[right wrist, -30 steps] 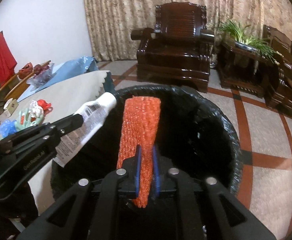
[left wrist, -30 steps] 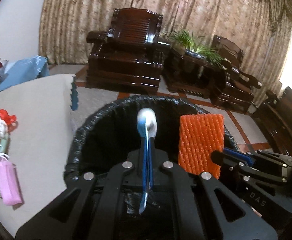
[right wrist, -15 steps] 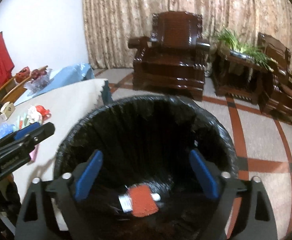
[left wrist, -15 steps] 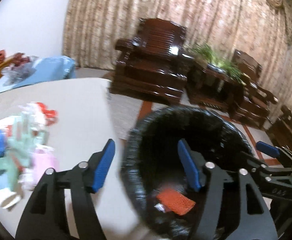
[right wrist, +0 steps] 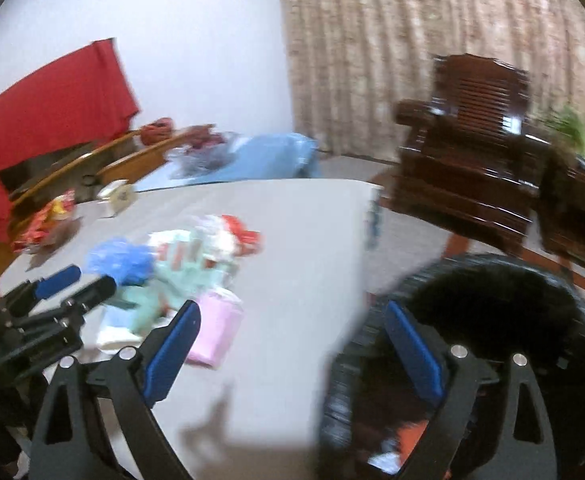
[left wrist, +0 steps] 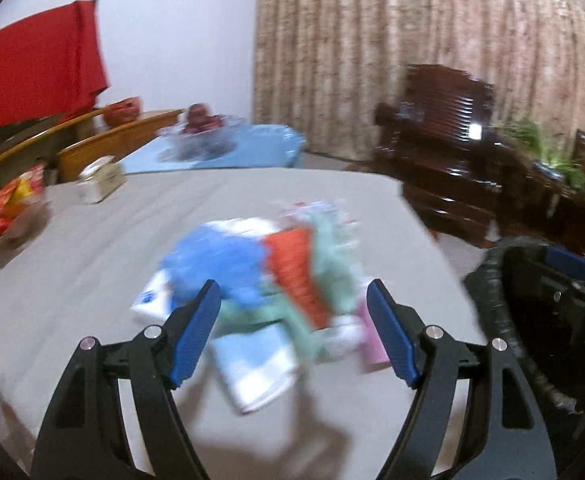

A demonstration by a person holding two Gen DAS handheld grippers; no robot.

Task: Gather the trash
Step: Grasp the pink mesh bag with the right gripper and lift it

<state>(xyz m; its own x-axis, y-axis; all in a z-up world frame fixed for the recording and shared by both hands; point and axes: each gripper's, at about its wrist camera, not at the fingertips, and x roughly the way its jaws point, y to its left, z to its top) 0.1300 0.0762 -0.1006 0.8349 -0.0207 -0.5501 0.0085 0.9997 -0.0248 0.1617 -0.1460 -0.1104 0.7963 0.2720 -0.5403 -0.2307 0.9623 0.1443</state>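
A blurred pile of trash [left wrist: 276,276] lies on the grey table [left wrist: 92,264]: blue plastic, an orange net piece [left wrist: 296,268], mint-green wrappers, a white-blue packet and a pink bag [right wrist: 216,328]. My left gripper [left wrist: 294,328] is open and empty just short of the pile. My right gripper [right wrist: 292,344] is open and empty over the table edge beside the black-lined bin [right wrist: 512,320]. An orange net piece [right wrist: 412,436] lies inside the bin. The left gripper also shows in the right wrist view [right wrist: 76,280].
A snack bag [left wrist: 8,208] and a small box [left wrist: 100,178] sit at the table's far left. A blue bag with a bowl [left wrist: 220,148] lies at the back. Dark wooden chairs [right wrist: 476,152] stand on the floor behind the bin [left wrist: 532,320].
Both grippers let go of the tube and the orange net into the bin, opened wide, and swung left from the bin toward the pile on the table.
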